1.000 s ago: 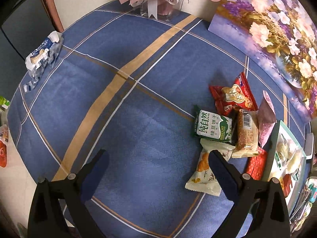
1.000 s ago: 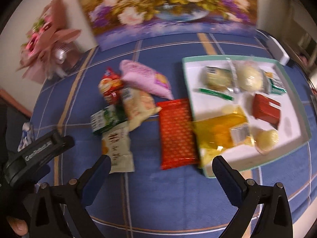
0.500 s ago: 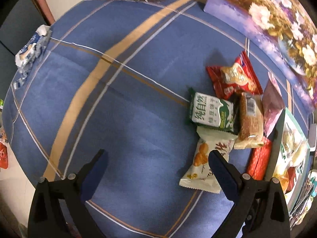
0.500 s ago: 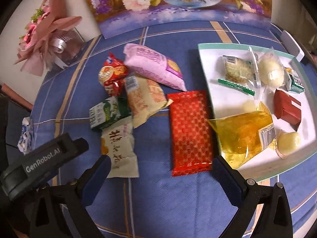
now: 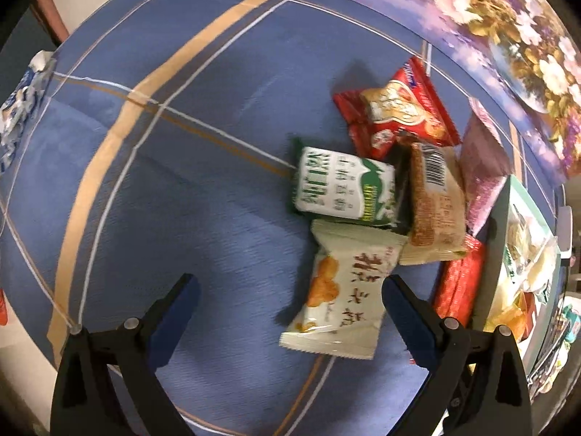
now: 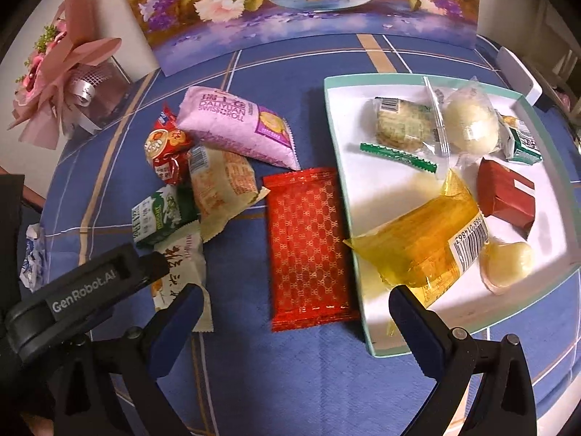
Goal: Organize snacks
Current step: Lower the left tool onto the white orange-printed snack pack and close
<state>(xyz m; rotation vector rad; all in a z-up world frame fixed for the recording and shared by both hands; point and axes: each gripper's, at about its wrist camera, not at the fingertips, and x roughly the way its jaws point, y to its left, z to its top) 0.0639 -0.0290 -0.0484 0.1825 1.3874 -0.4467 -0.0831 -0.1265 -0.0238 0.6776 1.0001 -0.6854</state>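
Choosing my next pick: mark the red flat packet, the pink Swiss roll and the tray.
Red packet (image 6: 308,250), right wrist view, middle of its patterned face.
Swiss roll (image 6: 232,123), right wrist view, pink wrapper centre.
Tray (image 6: 336,138), right wrist view, left rim.

Tray (image 5: 503,250) cut off at right; cream packet (image 6: 181,265) half-hidden

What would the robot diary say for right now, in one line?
left gripper: open, near white snack | right gripper: open, over red pack | tray: partly filled | loose snacks on cloth
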